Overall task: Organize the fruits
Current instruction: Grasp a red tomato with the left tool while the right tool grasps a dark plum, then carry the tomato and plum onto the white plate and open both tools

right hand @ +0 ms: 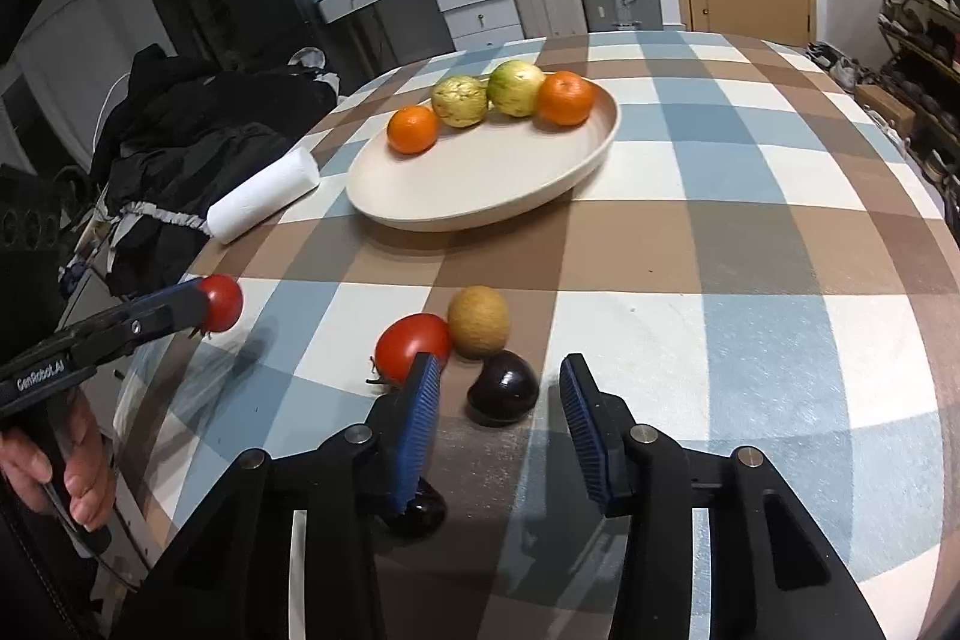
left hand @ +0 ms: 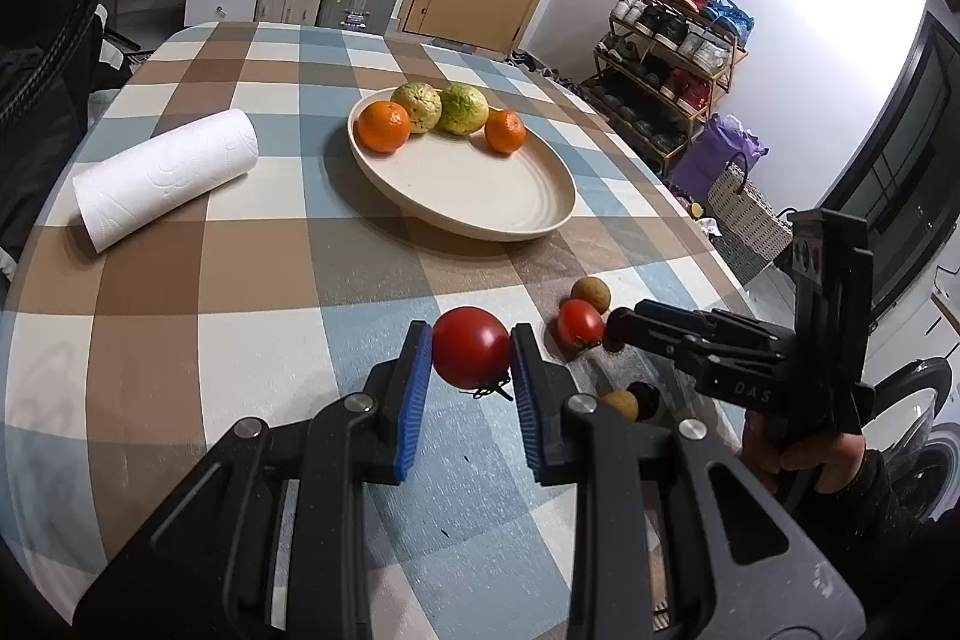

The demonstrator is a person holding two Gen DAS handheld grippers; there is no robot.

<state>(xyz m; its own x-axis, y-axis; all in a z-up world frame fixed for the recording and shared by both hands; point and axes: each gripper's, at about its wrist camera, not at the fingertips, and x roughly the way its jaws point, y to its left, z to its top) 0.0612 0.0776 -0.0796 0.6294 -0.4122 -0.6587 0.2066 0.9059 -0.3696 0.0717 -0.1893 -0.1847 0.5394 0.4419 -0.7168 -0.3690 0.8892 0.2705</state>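
my left gripper [left hand: 471, 349] has its blue pads clamped on a red tomato [left hand: 470, 345], held just above the checked tablecloth [left hand: 252, 244]. my right gripper [right hand: 499, 421] is spread open with nothing in it, low over a dark purple fruit [right hand: 503, 387]. beside that fruit lie a second tomato [right hand: 413, 345] and a small brown fruit [right hand: 478, 320], touching. farther back the cream plate [right hand: 480, 184] carries two oranges and two green fruits along its far edge. a paper towel roll [left hand: 165, 178] lies left of the plate.
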